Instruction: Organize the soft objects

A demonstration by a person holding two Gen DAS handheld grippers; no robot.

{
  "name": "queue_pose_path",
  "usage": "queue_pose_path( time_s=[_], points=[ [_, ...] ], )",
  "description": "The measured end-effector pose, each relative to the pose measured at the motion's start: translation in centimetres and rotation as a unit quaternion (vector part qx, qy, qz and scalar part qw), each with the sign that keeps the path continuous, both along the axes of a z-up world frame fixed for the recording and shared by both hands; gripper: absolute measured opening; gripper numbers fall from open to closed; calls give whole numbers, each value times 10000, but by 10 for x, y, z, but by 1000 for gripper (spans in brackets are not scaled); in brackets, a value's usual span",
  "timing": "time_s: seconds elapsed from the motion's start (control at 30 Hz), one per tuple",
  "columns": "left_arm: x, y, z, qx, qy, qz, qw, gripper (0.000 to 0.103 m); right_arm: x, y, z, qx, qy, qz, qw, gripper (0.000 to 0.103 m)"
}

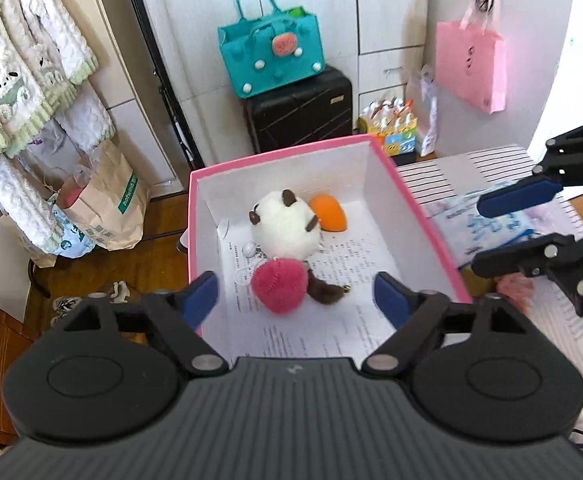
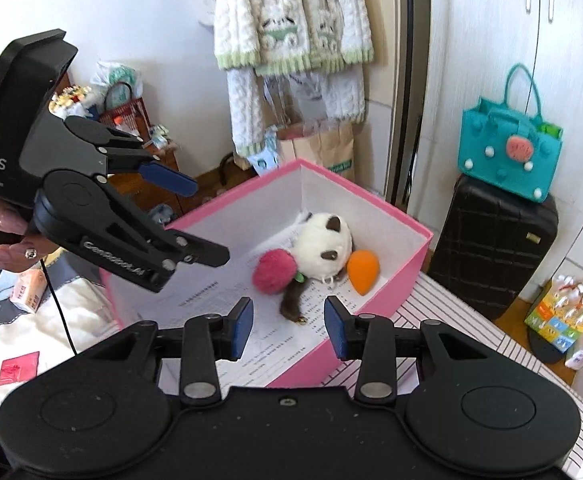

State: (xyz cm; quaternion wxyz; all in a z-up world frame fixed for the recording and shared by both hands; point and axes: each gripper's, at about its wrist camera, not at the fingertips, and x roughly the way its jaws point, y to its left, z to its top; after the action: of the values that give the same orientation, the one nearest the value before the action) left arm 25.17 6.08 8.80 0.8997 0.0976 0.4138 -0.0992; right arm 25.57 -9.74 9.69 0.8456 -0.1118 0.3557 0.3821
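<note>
A pink box (image 1: 419, 196) with a white inside lined with printed paper holds a white plush with brown ears (image 1: 285, 226), a pink fuzzy ball (image 1: 277, 288) with a brown tail, and an orange soft egg shape (image 1: 329, 214). My left gripper (image 1: 295, 298) is open and empty, just above the box's near end. My right gripper (image 2: 289, 328) is open and empty, over the box's near rim (image 2: 303, 364). The same toys show in the right wrist view: plush (image 2: 323, 242), pink ball (image 2: 273, 272), orange shape (image 2: 362, 270). Each gripper shows in the other's view: the right (image 1: 511, 228), the left (image 2: 199, 220).
The box stands on a striped cloth (image 1: 471, 172). A black suitcase (image 1: 303, 108) with a teal bag (image 1: 271, 54) stands behind. A pink bag (image 1: 471, 66) hangs on the right. Fleece clothes (image 1: 19, 80) hang at left over paper bags (image 1: 107, 208).
</note>
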Motion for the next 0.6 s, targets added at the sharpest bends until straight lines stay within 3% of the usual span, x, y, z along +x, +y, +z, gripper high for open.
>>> queue_pose_path(
  time_s=[0.07,0.17,0.27,0.4,0.47,0.6],
  points=[
    [-12,1,9,-21,5,100,9999,103,-13,-4,9,68,-105,16,9999,45],
    [-25,0,18,146,159,436,9988,103,-32,-11,19,110,-240,26,9996,46],
    [-41,-1,22,286,198,296,9990,103,-49,-16,26,132,-336,22,9993,47],
    [-71,-8,28,443,-227,117,9987,103,-73,-22,34,162,-492,15,9987,54],
    [-89,-12,32,440,-483,24,9979,103,-88,-28,38,207,-607,1,9979,62],
    [-121,-17,35,77,-763,-90,9970,103,-117,-40,43,267,-855,-51,9960,64]
  ],
)
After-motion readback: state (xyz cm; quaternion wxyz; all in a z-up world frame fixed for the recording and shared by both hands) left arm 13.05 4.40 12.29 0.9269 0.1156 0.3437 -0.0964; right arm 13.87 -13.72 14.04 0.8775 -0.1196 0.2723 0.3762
